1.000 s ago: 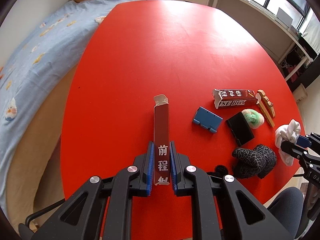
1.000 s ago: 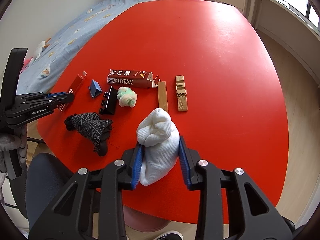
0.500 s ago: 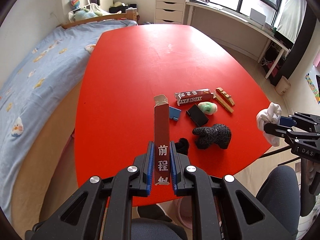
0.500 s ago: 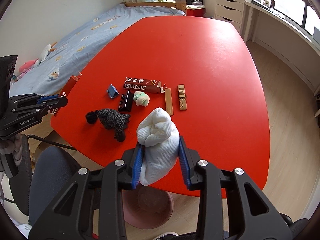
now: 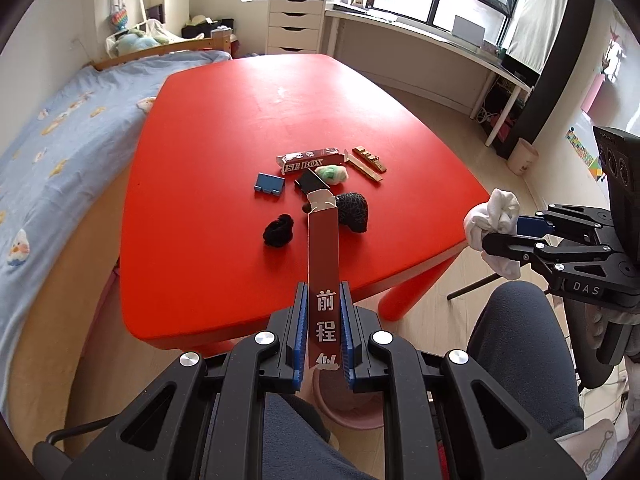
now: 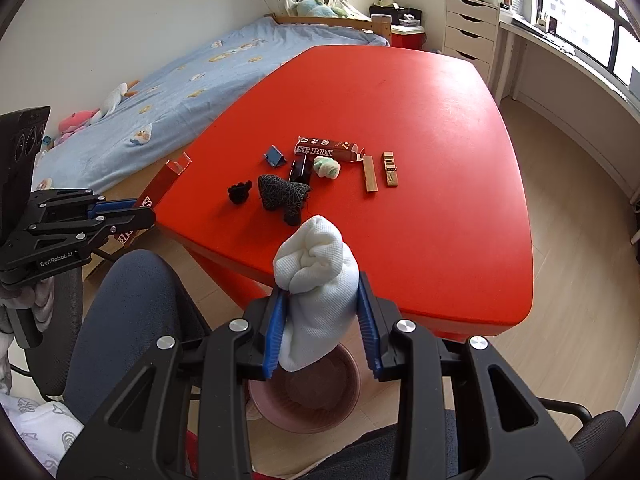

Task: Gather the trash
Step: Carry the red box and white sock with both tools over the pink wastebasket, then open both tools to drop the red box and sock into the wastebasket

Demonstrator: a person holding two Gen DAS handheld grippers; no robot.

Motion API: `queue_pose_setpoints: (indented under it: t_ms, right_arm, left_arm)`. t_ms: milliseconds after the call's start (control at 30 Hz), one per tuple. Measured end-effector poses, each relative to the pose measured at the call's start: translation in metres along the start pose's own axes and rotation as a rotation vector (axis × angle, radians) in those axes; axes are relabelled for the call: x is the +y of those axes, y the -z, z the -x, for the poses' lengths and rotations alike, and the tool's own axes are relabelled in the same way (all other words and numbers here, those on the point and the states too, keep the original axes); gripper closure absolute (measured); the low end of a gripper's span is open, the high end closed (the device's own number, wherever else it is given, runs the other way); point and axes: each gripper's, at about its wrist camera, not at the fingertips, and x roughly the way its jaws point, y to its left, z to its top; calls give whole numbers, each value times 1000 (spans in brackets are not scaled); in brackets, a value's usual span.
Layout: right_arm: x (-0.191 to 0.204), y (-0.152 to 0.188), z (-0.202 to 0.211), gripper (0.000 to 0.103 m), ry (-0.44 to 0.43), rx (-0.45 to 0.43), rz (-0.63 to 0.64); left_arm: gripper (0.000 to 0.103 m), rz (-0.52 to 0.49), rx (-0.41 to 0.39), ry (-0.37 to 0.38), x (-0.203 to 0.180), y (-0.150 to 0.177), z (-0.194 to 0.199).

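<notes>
Both grippers have pulled back off the red table [image 5: 240,128] since a second ago, and a pink bin [image 6: 304,396] on the floor has come into sight beneath them. In the left gripper [image 5: 323,332] the jaws are clamped on a long red carton [image 5: 323,264], which points forward past the table edge; in the right gripper [image 6: 320,328] they are closed on a balled white cloth [image 6: 314,276] that hangs just above the bin's mouth.

Left on the table, near its front edge, are a second carton [image 6: 326,151], a blue stand [image 6: 274,157], a black case [image 6: 300,171], a green wad [image 6: 327,167], a patterned black sock [image 6: 282,194], a small black ball [image 6: 240,192] and two wood pieces [image 6: 370,174].

The step in hand appears to be the drop into the bin. To do it well, the cloth should be centred over the opening before the right jaws part, since it sits towards the near rim. The carton is long and stiff, so it is best tipped end-down and lowered inside the rim before release; let go flat, it could bridge the rim or bounce out. The person's knee [image 6: 132,320] sits beside the bin and leaves little room on the left.
</notes>
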Motion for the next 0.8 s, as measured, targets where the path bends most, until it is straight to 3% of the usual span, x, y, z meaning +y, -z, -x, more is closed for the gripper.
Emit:
queue_pose_setpoints:
  t_ms: [467,800]
  right_arm:
    - [18,56,-9,69,-46,103,8]
    - [25,68,-12,67,-73,119,6]
  left_arm:
    - [88,-76,114,85,-40,46,-16]
    - [88,-83,147,115,-50,64,-16]
